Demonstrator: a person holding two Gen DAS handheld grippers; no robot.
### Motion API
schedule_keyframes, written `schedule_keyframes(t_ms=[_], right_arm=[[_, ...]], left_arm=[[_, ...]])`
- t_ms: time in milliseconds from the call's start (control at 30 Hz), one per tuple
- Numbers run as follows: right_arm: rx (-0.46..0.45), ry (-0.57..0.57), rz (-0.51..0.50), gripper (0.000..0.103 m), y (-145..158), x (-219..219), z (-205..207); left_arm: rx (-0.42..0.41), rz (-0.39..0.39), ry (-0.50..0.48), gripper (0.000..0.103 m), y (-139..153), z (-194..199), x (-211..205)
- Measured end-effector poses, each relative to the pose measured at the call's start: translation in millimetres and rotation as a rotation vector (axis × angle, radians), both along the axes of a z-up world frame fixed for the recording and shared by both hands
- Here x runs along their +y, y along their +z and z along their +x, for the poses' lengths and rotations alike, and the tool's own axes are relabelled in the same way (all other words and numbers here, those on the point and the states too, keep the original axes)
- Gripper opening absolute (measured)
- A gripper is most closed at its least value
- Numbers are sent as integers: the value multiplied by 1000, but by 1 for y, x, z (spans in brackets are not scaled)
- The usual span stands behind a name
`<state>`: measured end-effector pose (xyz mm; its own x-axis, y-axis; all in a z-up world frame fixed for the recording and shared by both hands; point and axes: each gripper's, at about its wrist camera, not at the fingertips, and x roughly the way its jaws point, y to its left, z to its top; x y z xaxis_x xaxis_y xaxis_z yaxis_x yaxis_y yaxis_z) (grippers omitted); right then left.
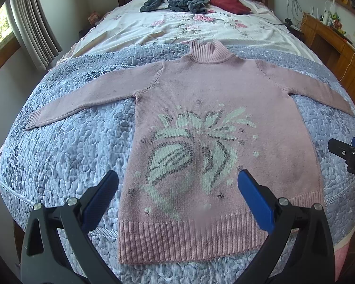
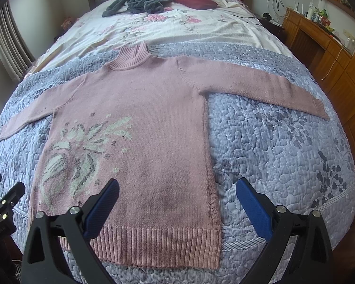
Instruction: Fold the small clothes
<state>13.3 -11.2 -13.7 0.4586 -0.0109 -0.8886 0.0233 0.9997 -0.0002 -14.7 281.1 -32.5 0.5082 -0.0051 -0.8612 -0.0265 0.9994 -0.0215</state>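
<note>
Spreading across a bedroom, a wide bed (image 1: 59,161) is carrying everything, with a grey-blue quilted cover (image 2: 284,146) over its near half and a flowered sheet (image 1: 177,30) beyond it. Far at the headboard end a dark grey garment (image 1: 177,1) and a dark red garment (image 1: 232,4) are lying in a loose pile, well apart from the work.

On the quilted cover a pink knitted sweater (image 1: 201,90) is lying flat with the front up. Its long axis is running from the foot edge of the bed toward the headboard, the ribbed hem (image 2: 158,243) nearest to the tongs and the collar (image 1: 207,52) farthest. Both sleeves are stretching sideways toward the two long edges of the bed.

The left gripper (image 1: 178,191) is hovering over the hem, its jaws wide open and holding nothing. The right gripper (image 2: 177,197) is also wide open and empty, over the hem's right corner.

I judge that each sleeve is lying nearer to the gripper of its own side, so a first fold of a sleeve inward is asking for a reach forward and outward.
</note>
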Motion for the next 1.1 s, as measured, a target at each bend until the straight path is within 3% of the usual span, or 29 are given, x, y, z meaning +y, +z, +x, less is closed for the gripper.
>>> schedule_keyframes(t_ms=[100, 267, 400, 500, 800, 900, 1100], right_arm=[[-17, 7, 12, 99, 1, -2, 1], [-52, -6, 91, 99, 1, -41, 17], [-68, -103, 73, 99, 7, -117, 53], [-30, -189, 55, 99, 2, -187, 89], [134, -448, 81, 99, -52, -400, 172], [175, -511, 80, 98, -70, -443, 184], [202, -580, 188, 97, -99, -491, 196]], left_arm=[[0, 0, -5, 100, -1, 1, -1], [0, -118, -59, 100, -9, 18, -6], [-6, -104, -47, 100, -9, 52, -23], [-8, -106, -44, 100, -9, 83, -42], [-22, -121, -65, 100, -16, 177, -119], [-16, -130, -67, 100, -23, 202, -140], [-13, -106, -80, 100, -35, 234, -172]])
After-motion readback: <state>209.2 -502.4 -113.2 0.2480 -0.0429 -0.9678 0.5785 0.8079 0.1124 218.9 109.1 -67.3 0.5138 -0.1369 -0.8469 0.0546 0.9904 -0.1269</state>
